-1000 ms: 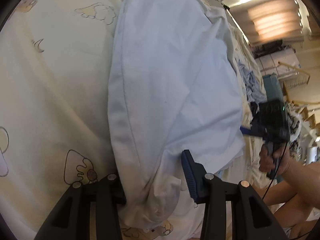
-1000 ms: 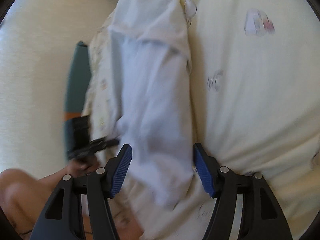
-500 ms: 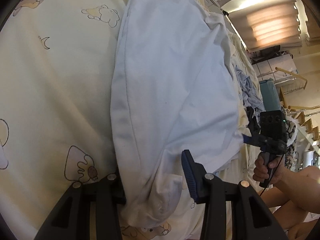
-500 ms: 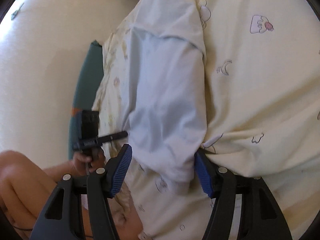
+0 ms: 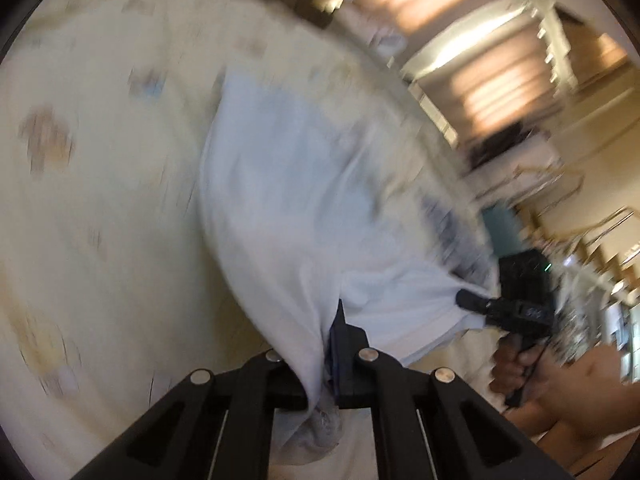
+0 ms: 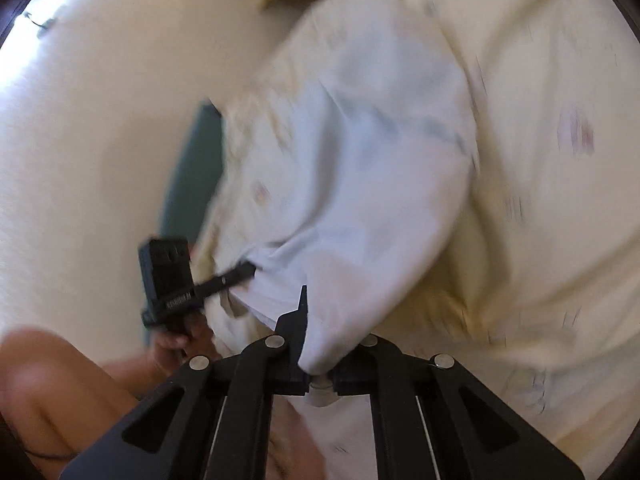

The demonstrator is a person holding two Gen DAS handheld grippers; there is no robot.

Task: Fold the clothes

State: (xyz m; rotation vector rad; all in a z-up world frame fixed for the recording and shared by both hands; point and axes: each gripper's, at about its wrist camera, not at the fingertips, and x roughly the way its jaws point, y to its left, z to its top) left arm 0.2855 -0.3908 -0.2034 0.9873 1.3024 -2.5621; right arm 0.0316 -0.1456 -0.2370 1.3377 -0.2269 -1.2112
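Note:
A pale blue garment (image 5: 296, 200) lies lengthwise on a cream bedsheet (image 5: 100, 200) printed with small cartoons. My left gripper (image 5: 324, 344) is shut on the garment's near corner, and the cloth bunches between its pads and hangs below them. In the right wrist view my right gripper (image 6: 316, 352) is shut on the other near corner of the same garment (image 6: 380, 184). The near edge is raised off the sheet (image 6: 540, 240) and stretched between the two grippers. Each view shows the other gripper, the right one (image 5: 466, 300) and the left one (image 6: 244, 270), pinching that edge. Both views are blurred.
A teal object (image 6: 196, 176) stands beside the bed on a pale floor (image 6: 80, 140). Darker clothes (image 5: 444, 220) lie heaped at the bed's far side. A person's hand (image 6: 176, 340) and knee (image 6: 52, 380) are close by. Stair rails (image 5: 580, 200) fill the right background.
Both grippers went from open around the garment's near edge to shut on it. Both have risen and lifted that edge off the sheet. More of the room shows.

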